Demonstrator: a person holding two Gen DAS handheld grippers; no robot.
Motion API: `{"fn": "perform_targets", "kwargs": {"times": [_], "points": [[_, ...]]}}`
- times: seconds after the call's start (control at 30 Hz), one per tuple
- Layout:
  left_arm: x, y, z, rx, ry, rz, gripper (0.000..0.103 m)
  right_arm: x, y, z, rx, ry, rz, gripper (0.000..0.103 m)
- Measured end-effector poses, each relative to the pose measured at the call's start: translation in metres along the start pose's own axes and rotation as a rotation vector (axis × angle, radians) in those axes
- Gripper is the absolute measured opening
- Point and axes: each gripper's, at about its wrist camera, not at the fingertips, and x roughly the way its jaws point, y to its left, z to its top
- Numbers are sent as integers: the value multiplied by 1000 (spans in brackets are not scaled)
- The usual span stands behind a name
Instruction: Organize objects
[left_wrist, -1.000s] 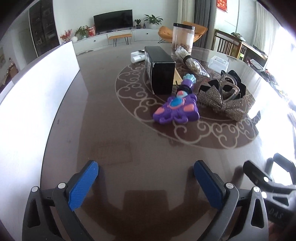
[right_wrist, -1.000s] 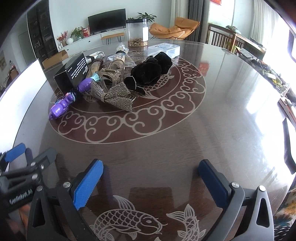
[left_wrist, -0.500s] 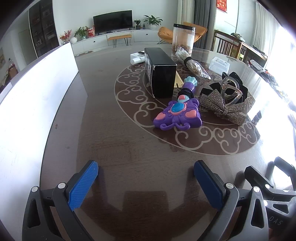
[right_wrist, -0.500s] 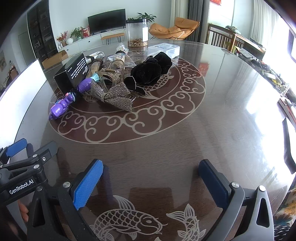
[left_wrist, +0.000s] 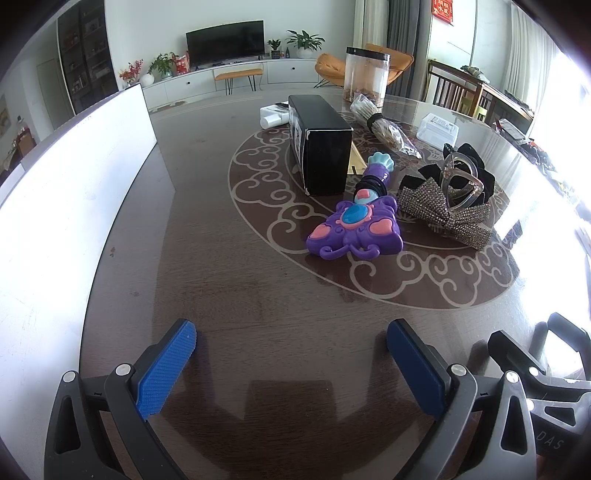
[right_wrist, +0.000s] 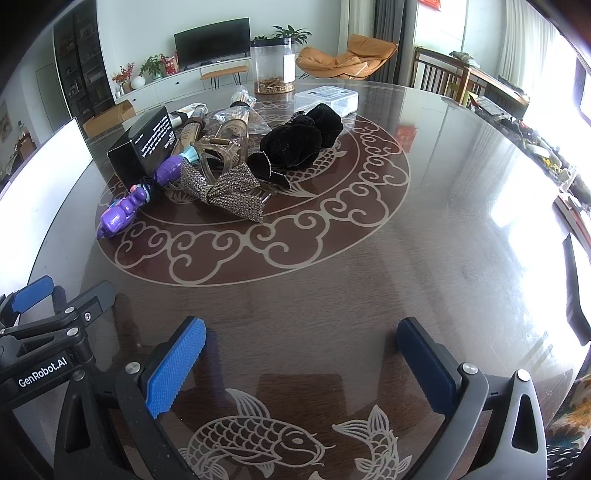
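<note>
A purple butterfly toy wand (left_wrist: 356, 230) lies on the dark round table, in front of a black box (left_wrist: 320, 144). To its right lie a glittery bow (left_wrist: 443, 212), a clear hair claw (left_wrist: 461, 181) and a black scrunchie (right_wrist: 299, 142). The wand (right_wrist: 122, 212), the box (right_wrist: 144, 147) and the bow (right_wrist: 229, 190) also show in the right wrist view. My left gripper (left_wrist: 291, 354) is open and empty, low over the table short of the wand. My right gripper (right_wrist: 301, 354) is open and empty near the table's front edge.
A white board (left_wrist: 74, 177) stands along the table's left side. A clear jar (left_wrist: 365, 79), a clear plastic box (left_wrist: 437, 127), a bagged bundle (left_wrist: 384, 129) and a white item (left_wrist: 273, 114) sit at the back. The table (right_wrist: 443, 221) has bare wood to the right.
My left gripper has moved forward towards the purple wand, which now looks larger and nearer. The right gripper has barely moved. Both stay open.
</note>
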Motion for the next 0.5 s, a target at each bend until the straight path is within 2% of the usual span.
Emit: {"fn": "perform_targets", "kwargs": {"times": [0.5], "points": [[0, 0, 0, 1, 0, -1, 103, 0, 0, 1, 1, -2, 0, 103]]}}
